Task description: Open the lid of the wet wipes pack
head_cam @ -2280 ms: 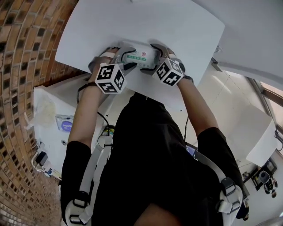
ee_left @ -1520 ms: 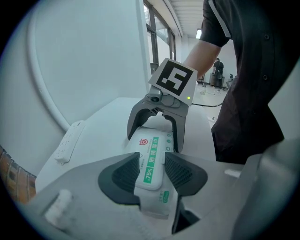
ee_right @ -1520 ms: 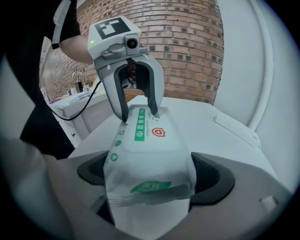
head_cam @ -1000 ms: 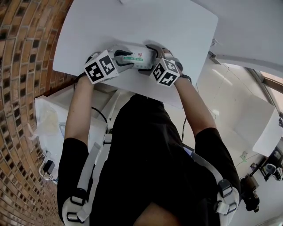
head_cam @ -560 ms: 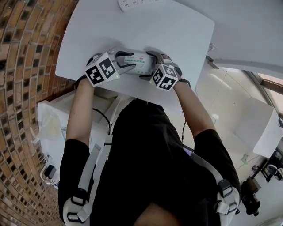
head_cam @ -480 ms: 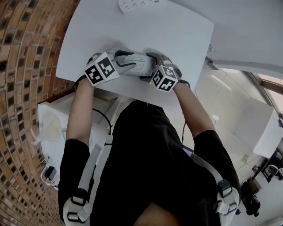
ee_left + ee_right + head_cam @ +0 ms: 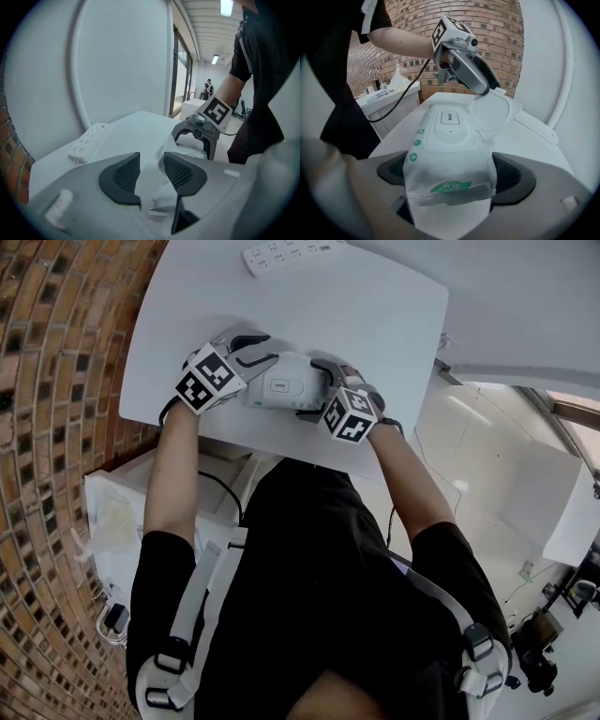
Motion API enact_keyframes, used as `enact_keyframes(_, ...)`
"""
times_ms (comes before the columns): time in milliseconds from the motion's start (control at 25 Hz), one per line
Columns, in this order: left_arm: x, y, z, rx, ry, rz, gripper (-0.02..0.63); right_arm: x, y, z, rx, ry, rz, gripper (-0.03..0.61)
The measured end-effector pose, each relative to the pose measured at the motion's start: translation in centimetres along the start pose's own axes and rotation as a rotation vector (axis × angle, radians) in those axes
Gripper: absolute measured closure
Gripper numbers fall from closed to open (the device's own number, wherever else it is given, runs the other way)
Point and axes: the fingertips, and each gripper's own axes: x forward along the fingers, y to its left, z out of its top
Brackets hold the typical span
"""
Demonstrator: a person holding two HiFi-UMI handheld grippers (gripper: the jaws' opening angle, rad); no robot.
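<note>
- The brick wall (image 7: 56, 352) fills the left of the head view; beside it stands the white table (image 7: 375, 306).
- A power strip (image 7: 88, 140) lies at the table's far edge, well apart from the pack and cut off by the top of the head view.
- The left gripper (image 7: 150, 171) has its jaws closed on the rim of the lid (image 7: 494, 112), which stands raised and tilted back off the pack. From this gripper's own view the lid shows only as a pale strip between the pads, and it hides most of the pack.
- The pack (image 7: 450, 159) lies flat near the table's near edge. Its "OPEN" panel is uncovered; the green print at its near end is blurred.
- The right gripper (image 7: 450, 180) is clamped across that near end, a pad on each side. In the head view both grippers cover the pack's ends.
</note>
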Motion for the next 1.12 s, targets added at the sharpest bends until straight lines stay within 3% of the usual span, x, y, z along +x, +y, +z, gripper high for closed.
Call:
enact_keyframes(440, 1.1, 1.3, -2.0, -0.119, -0.042, 0.040, 0.449, 0.0, 0.1, -0.1, 0.003, 0.016, -0.008, 0.052)
enact_keyframes(680, 1.5, 0.7, -2.7, -0.100, -0.014, 0.033, 0.457, -0.3, 0.0, -0.2, 0.004, 0.016, -0.009, 0.051)
enact_keyframes(960, -1.3, 1.1, -0.7, -0.096, -0.118, 0.064, 0.456, -2.3, -0.5, 1.1, 0.091, -0.073, -0.037, 0.051)
enact_keyframes(1120, -3.5, 2.0, 0.6, -0.160, -0.226, 0.134, 0.456, -4.8, -1.4, 1.3, 0.123, -0.120, -0.084, 0.055)
